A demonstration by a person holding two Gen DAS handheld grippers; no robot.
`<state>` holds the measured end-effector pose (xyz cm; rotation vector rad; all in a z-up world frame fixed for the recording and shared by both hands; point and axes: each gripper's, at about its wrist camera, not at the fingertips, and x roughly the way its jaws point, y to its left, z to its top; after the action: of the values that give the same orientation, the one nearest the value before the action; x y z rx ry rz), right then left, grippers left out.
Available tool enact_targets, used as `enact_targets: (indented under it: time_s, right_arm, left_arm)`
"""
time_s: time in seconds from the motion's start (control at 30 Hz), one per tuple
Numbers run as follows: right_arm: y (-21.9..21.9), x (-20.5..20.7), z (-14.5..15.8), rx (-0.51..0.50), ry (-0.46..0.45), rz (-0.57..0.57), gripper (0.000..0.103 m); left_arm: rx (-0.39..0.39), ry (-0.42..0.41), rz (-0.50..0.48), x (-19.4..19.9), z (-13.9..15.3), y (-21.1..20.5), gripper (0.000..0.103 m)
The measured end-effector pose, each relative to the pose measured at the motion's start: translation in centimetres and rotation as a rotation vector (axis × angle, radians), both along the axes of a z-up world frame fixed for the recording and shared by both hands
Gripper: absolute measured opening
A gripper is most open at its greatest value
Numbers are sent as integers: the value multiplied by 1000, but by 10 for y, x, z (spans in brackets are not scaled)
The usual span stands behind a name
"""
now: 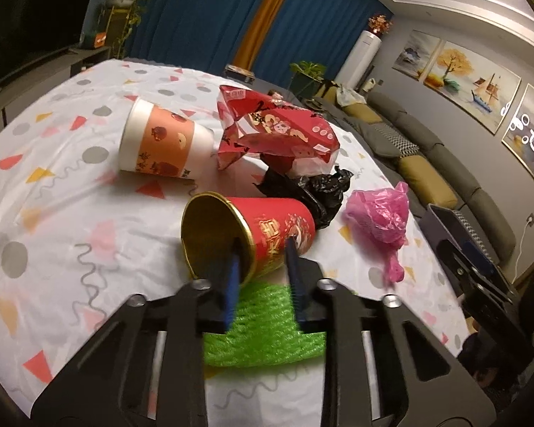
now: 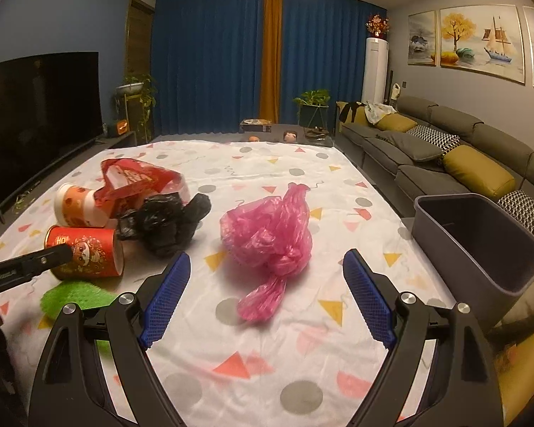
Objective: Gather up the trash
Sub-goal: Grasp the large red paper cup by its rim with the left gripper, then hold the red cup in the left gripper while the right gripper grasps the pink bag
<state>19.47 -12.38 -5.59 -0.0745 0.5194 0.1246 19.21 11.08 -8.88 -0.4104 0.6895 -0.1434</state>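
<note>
Left wrist view is showing the left hand-held gripper (image 1: 263,245) pinching the wall of the red and gold cup (image 1: 252,235), one blue finger (image 1: 233,277) reaching inside the mouth and the other pressing on the outside near the rim. That cup is lying on its side on the patterned surface (image 1: 71,235), just beyond a green foam net (image 1: 263,327). Right wrist view is showing the right hand-held gripper (image 2: 267,284) standing wide open with nothing between its pads, pointing at the pink plastic bag (image 2: 267,238), which is sitting just ahead of it. Nothing seems collected yet: the grey bin (image 2: 480,245) at the right edge of the surface is looking empty as far as its inside shows. Waiting on the surface are the orange and white paper cup (image 1: 160,142), the red gift bag (image 1: 277,131) and the crumpled black bag (image 1: 313,192), all lying close together. By my judgement the work is only beginning, with the first cup being gripped and every piece left to carry to the bin.
</note>
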Motion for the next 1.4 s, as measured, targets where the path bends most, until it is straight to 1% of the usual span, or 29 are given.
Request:
enact_targets:
  time_s: [0.07, 0.17, 0.3, 0.4, 0.53, 0.63, 0.7, 0.73, 0.8, 0.83, 0.87, 0.9, 1.0, 1.2, 1.4]
  right_arm:
    - [-1, 6, 0, 1, 3, -6, 85]
    - [-3, 17, -1, -1, 10, -17, 85]
    - [-4, 33, -5, -11, 20, -33, 85]
    - [-4, 49, -9, -15, 34, -43, 85]
    - [-7, 68, -18, -5, 70, -56, 79]
    - [-10, 77, -23, 5, 95, -60, 72]
    - [-12, 82, -28, 17, 117, -57, 64]
    - [-13, 84, -29, 22, 124, -55, 62]
    - [-13, 86, -33, 32, 142, -43, 49]
    - [-12, 87, -34, 34, 151, -36, 45]
    - [-12, 87, -35, 34, 158, -29, 35]
    - [-12, 88, -36, 37, 165, -19, 27]
    - [-11, 85, -35, 41, 161, -8, 18]
    - [-19, 66, -21, 73, 116, -1, 16]
    - [-34, 35, -1, 101, 62, 17, 16]
  left_arm:
    - [-12, -3, -4, 1, 0, 1, 12]
    - [-22, -17, -4, 1, 1, 0, 2]
    - [-19, -55, 1, -6, 11, -2, 2]
    - [6, -102, 2, -13, 24, -6, 2]
    - [18, -155, 10, -22, 38, -6, 2]
    - [23, -185, 22, -28, 47, -4, 2]
    - [27, -191, 30, -30, 49, -3, 2]
    - [29, -193, 32, -30, 49, -3, 2]
    - [34, -188, 34, -29, 48, -3, 2]
    - [35, -184, 35, -28, 48, -3, 2]
    - [35, -180, 37, -28, 46, -3, 2]
    - [34, -177, 37, -28, 45, -3, 2]
    - [33, -171, 40, -29, 43, -3, 2]
    - [39, -179, 41, -32, 47, -4, 2]
    - [52, -199, 28, -39, 56, -15, 2]
